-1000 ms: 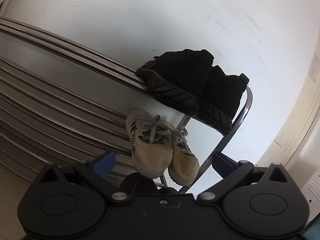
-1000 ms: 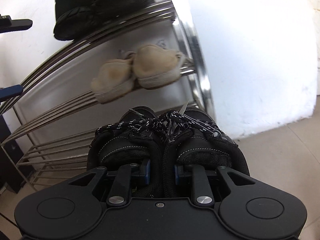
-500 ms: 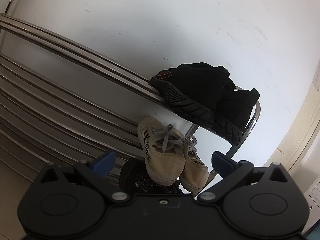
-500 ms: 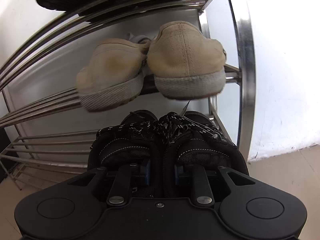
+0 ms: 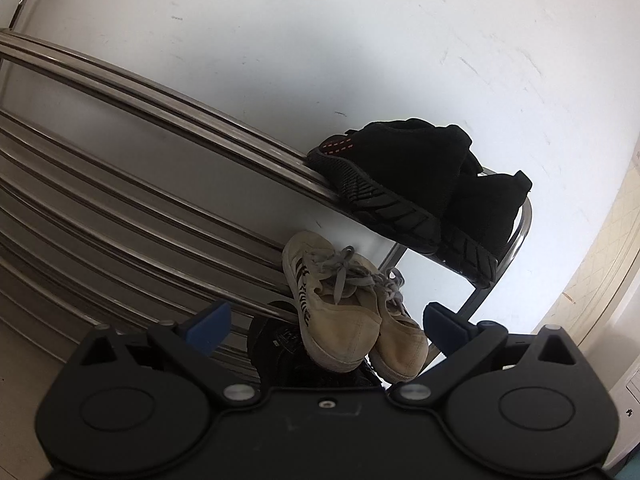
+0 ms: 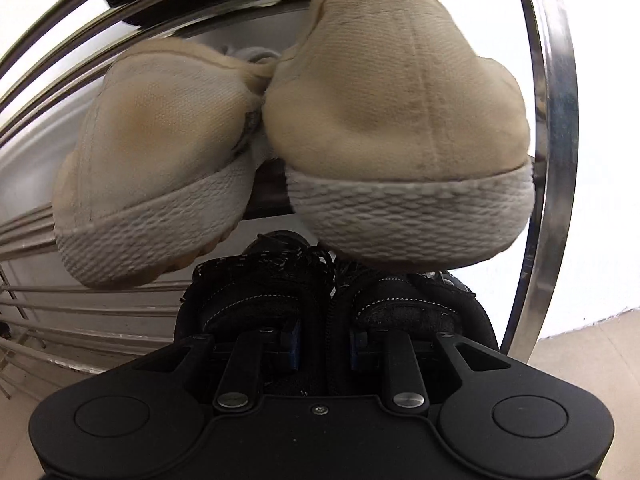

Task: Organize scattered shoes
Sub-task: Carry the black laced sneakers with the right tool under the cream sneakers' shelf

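Since a second ago your right tongs carried the black lace-up pair right up to the rack; the beige heels that sat mid-frame now fill the top of the right view.

Left wrist view: left tongs hang wide open, holding nothing, blue pads apart. Steel shoe rack runs across the frame. Black sneakers sit on the top tier at its far end, beige canvas sneakers on the tier below, toes in, heels hanging off the front bars. Black lace-up pair just peeks out under the beige pair.

Right wrist view: right tongs are clamped on the black lace-up pair, pinching the two inner collars together, toes pointing into the rack. Beige canvas sneakers overhang right above the laces; I can't tell if the right heel is touching them. Rack end post stands close on the right.

Advice: drop the pair a little so the laces clear the beige soles, then push straight in along the lower tier bars. Keep left of the post. Let go only once both soles look seated on the bars. Keep the left tongs ready in case the beige pair gets nudged.
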The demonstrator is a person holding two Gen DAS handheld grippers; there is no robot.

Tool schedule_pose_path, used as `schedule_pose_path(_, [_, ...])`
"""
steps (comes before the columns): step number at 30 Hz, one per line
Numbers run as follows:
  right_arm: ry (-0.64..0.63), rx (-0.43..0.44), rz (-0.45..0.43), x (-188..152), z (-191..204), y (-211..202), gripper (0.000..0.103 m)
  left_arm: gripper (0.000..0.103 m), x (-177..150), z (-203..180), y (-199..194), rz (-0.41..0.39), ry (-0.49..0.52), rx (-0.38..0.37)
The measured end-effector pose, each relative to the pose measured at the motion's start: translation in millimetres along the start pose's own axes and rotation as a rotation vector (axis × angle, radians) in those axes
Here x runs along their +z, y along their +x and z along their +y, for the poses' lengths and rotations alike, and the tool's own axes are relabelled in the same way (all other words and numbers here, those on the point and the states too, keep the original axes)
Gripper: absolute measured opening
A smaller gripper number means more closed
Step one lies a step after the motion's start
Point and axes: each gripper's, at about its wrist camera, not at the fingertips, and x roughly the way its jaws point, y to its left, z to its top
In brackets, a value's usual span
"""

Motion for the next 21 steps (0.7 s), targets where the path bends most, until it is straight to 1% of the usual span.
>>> schedule_pose_path(9, [-0.032, 0.008, 0.069, 3.4, -1.1, 4.8, 0.024, 0.103, -5.7, -11.9, -0.7, -0.008, 0.039, -0.011])
schedule_pose_path(13, [-0.078, -0.004, 0.062, 5.5, 0.9, 6.3, 0.022, 0.103, -6.2, -13.6, 0.5, -0.005, 0.043, -0.015])
schedule_pose_path(15, [-0.103, -0.013, 0.071, 12.5, 3.0, 13.0, 0.022, 0.103, -6.3, -13.8, 1.2, -0.006, 0.041, -0.016])
schedule_pose_path(19, [-0.055, -0.006, 0.091, 18.8, -8.2, 29.9, 0.024, 0.103, -7.1, -15.1, 5.4, 0.004, 0.047, -0.014])
schedule_pose_path(21, [-0.058, -0.003, 0.094, 17.4, -10.0, 30.4, 0.024, 0.103, -7.1, -14.5, 6.2, 0.002, 0.047, -0.007])
